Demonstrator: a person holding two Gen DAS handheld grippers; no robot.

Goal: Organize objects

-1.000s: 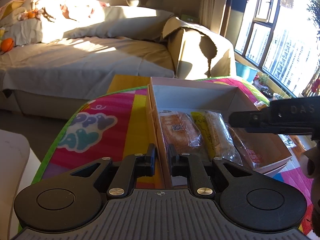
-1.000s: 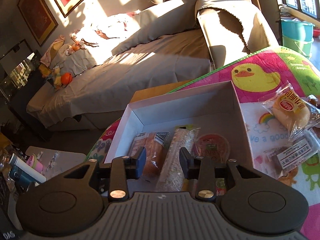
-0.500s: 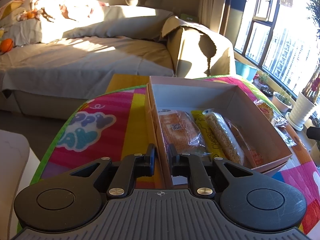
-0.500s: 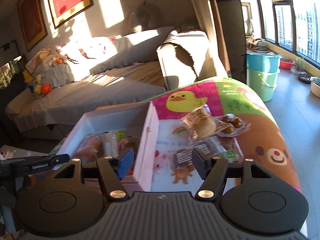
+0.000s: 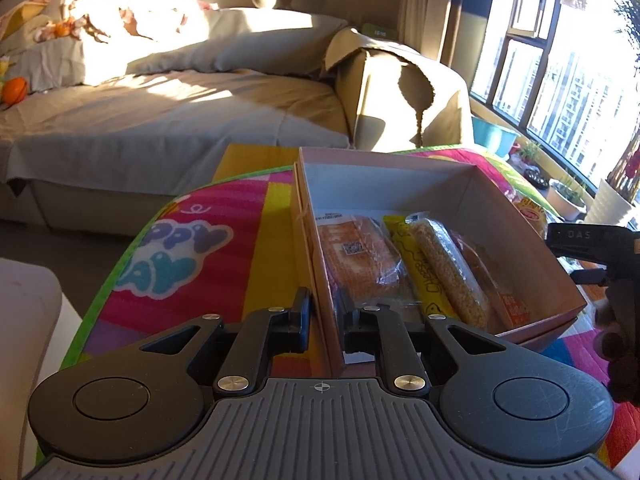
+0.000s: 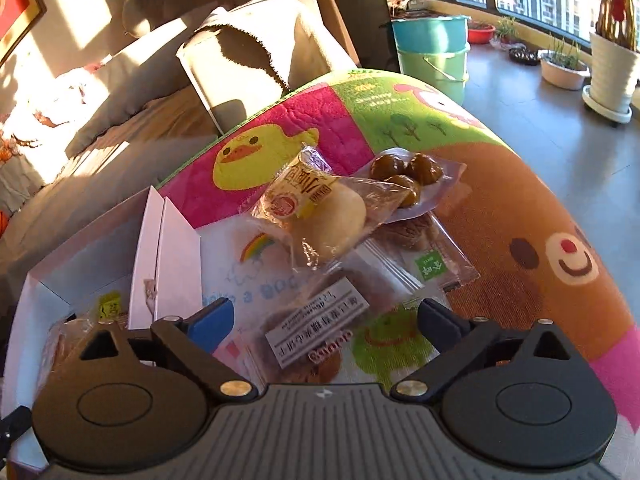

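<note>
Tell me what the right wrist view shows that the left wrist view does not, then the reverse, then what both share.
Only the right wrist view: the right gripper, jaws just opened wide and empty, over loose snack packets on the mat, among them a wrapped bun and a chestnut packet.
Only the left wrist view: the left gripper shut on the box wall, and the long grain bar in the box.
Both: the open box and the colourful mat.

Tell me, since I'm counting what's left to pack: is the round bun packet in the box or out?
Out. The bun packet lies on the mat, beside the box.
</note>
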